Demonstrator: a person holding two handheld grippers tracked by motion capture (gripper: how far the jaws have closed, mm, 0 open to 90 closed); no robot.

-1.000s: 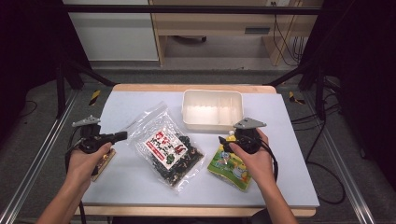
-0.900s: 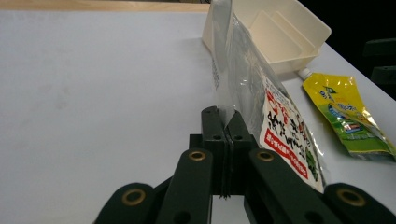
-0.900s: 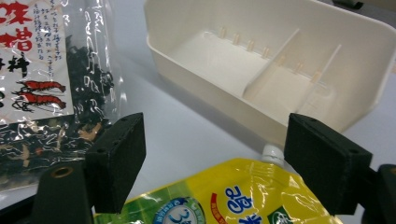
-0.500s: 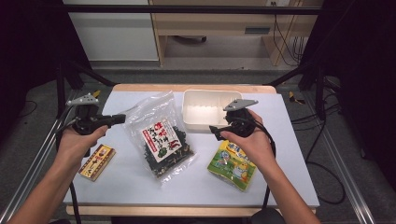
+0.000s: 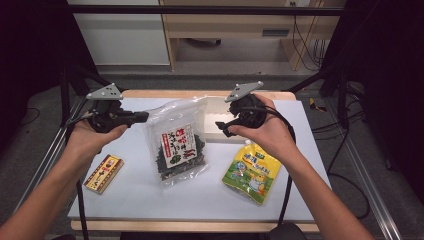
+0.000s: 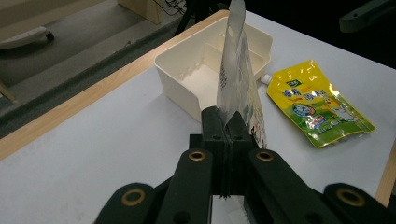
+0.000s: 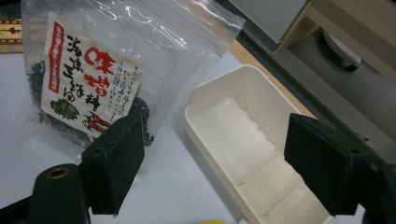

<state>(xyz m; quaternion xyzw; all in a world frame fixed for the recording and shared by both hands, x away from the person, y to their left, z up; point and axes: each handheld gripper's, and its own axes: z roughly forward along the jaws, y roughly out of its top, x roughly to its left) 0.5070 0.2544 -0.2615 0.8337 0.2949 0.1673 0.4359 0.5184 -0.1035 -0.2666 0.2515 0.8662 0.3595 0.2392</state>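
A clear plastic bag (image 5: pixel 177 142) with a white and red label and dark dried food hangs by its top edge from my left gripper (image 5: pixel 145 117), which is shut on that edge. In the left gripper view the film (image 6: pixel 238 70) rises from between the closed jaws of the left gripper (image 6: pixel 229 126). The bag's lower end is at or just above the table. My right gripper (image 5: pixel 222 127) hovers open by the bag's right edge, over the white box (image 5: pixel 212 122). Its jaws have just closed a little, with nothing between them. The right gripper (image 7: pixel 215 140) faces the bag (image 7: pixel 93 88) and the box (image 7: pixel 196 102).
A yellow-green spouted pouch (image 5: pixel 252 170) lies flat at the front right of the white table (image 5: pixel 150 200). A small yellow and red packet (image 5: pixel 103 173) lies at the front left. The white box (image 6: pixel 187 70) is a divided bin near the table's far wooden edge.
Both hands have risen. The left gripper has pulled the bag's top edge up off the table, so the bag now hangs more upright. The right gripper has lifted away from the pouch.
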